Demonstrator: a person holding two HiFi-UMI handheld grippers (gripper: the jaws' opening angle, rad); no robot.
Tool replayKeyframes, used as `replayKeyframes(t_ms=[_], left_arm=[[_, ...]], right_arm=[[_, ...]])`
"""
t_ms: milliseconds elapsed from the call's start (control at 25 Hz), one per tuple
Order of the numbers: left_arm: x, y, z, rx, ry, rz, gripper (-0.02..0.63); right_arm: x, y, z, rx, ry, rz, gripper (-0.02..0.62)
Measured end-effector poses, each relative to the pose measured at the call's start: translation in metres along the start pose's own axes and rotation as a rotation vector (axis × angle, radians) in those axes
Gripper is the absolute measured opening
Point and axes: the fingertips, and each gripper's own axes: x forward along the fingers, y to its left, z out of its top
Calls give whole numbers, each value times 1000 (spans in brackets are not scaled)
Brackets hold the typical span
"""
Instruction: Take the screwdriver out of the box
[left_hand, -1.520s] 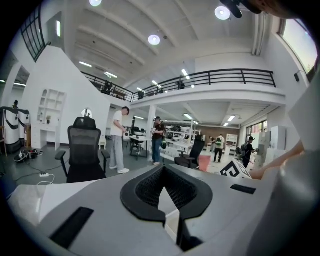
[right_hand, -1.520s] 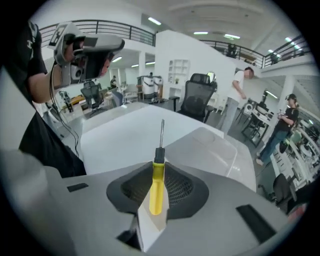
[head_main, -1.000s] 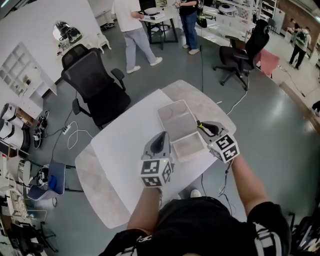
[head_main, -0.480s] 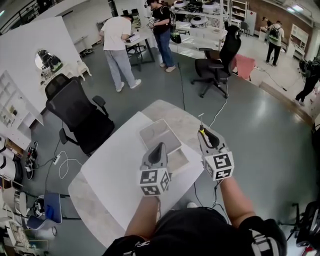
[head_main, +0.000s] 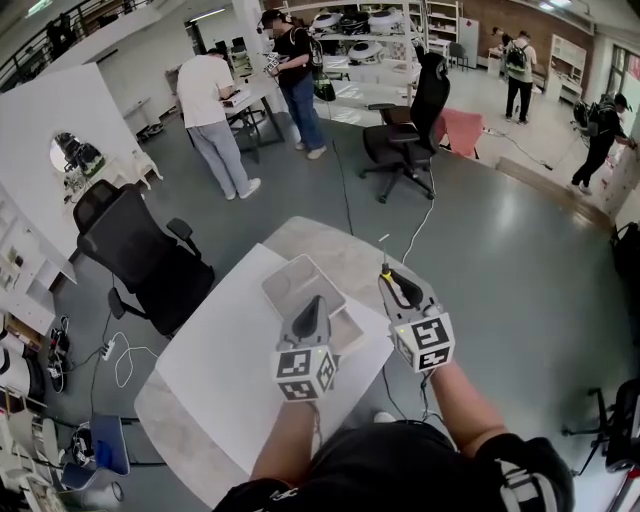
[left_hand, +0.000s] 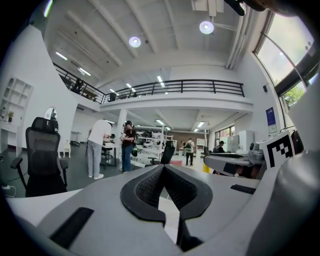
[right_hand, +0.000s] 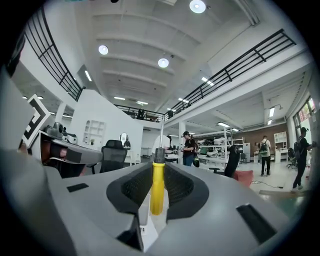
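Observation:
In the right gripper view, my right gripper (right_hand: 158, 186) is shut on the yellow handle of the screwdriver (right_hand: 157, 192), whose black collar and metal shaft stick up past the jaws. The head view shows this gripper (head_main: 387, 274) held level above the table's right edge, to the right of the box. The open grey box (head_main: 301, 283) lies on the white sheet (head_main: 225, 350), its lid folded back. My left gripper (head_main: 313, 303) hovers over the box's near part with its jaws closed together and nothing between them (left_hand: 162, 169).
A black office chair (head_main: 140, 262) stands left of the round marble table (head_main: 335, 243). Cables trail over the grey floor. Further back stand another chair (head_main: 405, 125), workbenches and several people.
Both grippers have drawn back from the box and risen. The right one carried the screwdriver up and to the right, off the box's corner. The head view has tilted up.

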Motion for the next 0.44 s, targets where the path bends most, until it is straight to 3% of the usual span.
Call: replayKeyframes(t_ms=[440], left_arm=[[-6, 11, -5, 15, 25, 16, 14]], right_arm=[[8, 24, -9, 31, -1, 45, 77]])
